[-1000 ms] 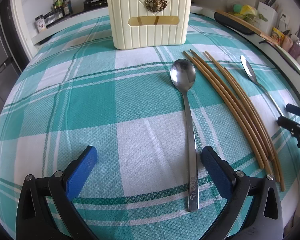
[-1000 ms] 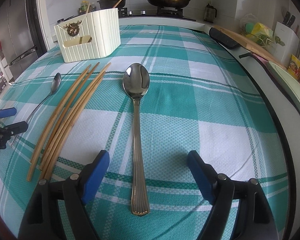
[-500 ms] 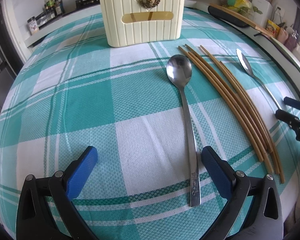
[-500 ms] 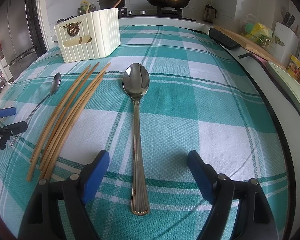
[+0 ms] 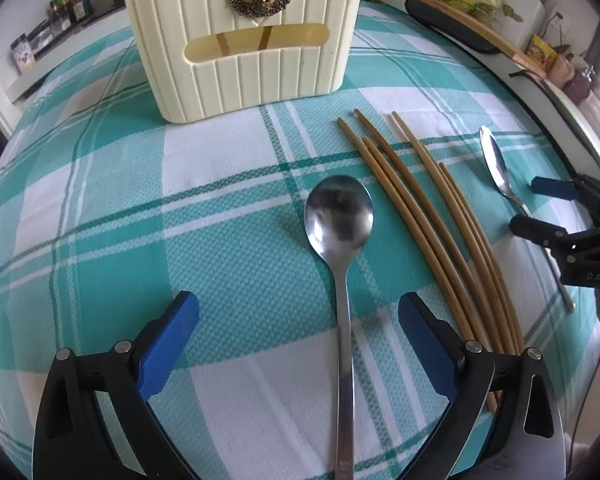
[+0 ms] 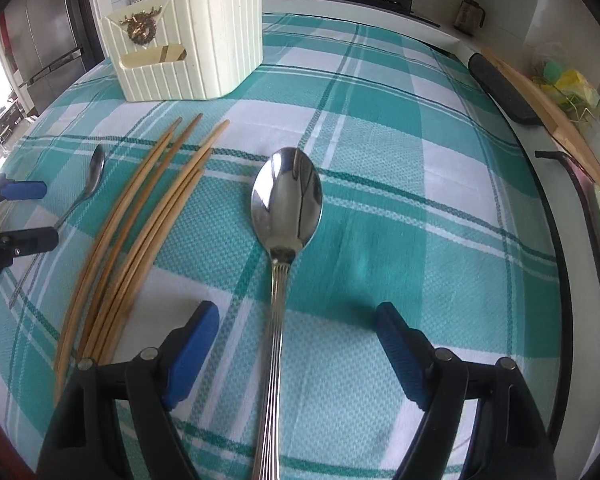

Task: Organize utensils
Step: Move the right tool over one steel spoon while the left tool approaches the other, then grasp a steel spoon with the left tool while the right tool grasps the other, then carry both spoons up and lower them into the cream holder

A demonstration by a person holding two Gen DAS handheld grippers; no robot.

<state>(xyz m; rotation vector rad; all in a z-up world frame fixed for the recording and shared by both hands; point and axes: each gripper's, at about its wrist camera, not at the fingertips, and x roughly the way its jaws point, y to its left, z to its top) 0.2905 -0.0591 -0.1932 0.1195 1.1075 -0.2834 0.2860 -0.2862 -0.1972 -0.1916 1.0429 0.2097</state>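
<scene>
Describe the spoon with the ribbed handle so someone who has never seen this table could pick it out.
Start at the cream utensil holder on the teal checked tablecloth. In front of it lie bamboo chopsticks; the ribbed spoon is on their right, between the right gripper's open jaws. Unlike the plain spoon, its handle is fluted.

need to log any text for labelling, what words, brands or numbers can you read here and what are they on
"DAS": pale letters on the black body of the right gripper, seen from the left wrist view; the marking may run on out of view.
Engraved mark at the end of the plain spoon handle: too blurred to read.
Labels on the bottles and the yellow packet on the counter: too small to read.
Holder: a deer emblem only, no text.
</scene>
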